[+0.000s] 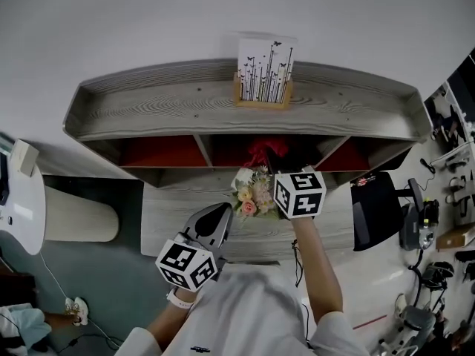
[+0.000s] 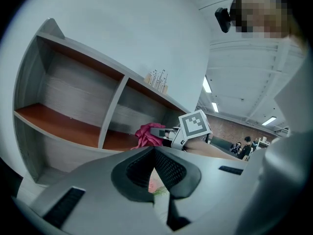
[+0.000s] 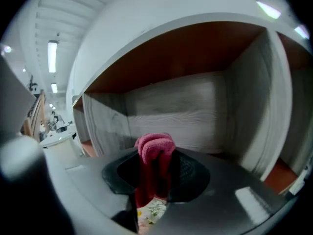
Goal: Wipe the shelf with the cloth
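So the setup is a grey woodgrain shelf [image 1: 185, 110] against a plain white wall [image 1: 223, 13]. It has a raised rim along the top and open compartments underneath with orange-red inner surfaces. On top sits a printed card in a little wooden holder [image 1: 264, 73].

The right gripper [image 3: 156, 173] has its jaws clenched on a pink-red cloth [image 3: 155, 148]. It looks like fluffy terry, folded over, with the rounded fold poking out just past the jaw tips. Straight ahead of those jaws is the grey back panel of the middle compartment. I can't tell if the cloth actually touches the wood.

The left gripper [image 2: 154, 153] hangs back, with its ribbed jaw pads pressed together at the tips and nothing between them. A small bouquet [image 1: 252, 193] of pale flowers sits between the two grippers, just below the right jaws.
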Available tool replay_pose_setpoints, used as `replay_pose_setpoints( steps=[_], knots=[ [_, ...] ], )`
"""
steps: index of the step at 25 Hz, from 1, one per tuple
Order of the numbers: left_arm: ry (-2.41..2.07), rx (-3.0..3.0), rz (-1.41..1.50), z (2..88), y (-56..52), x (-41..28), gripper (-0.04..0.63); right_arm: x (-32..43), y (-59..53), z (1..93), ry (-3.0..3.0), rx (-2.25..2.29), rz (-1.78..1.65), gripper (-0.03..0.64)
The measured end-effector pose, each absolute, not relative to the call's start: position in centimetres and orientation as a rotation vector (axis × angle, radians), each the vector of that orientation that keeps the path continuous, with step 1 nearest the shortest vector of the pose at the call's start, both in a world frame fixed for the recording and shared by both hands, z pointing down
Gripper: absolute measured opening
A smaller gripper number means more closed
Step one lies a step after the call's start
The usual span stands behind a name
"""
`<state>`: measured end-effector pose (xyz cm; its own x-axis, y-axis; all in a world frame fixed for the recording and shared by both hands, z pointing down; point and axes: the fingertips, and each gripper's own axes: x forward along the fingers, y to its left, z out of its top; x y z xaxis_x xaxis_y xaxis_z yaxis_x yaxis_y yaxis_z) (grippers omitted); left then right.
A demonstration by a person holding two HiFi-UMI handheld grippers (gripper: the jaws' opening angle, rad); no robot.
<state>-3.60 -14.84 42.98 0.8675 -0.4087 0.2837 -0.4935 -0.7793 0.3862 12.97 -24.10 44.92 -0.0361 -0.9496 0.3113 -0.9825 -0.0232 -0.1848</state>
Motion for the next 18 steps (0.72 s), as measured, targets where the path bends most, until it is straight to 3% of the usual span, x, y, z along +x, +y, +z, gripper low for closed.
replay_pose_setpoints(
  steps=[6,18],
  knots=[
    [-0.614,2.597,0.267,42.9,-14.1,-2.1,0.006,18.4,-21.6,46.6,-1.973,2.478,0.826,0.123],
    [-0.602,2.604,0.279,42.9,-13.7,-1.7,0.006,23.8,-18.5,49.0,-1.840,3.132,1.755,0.122]
  ],
)
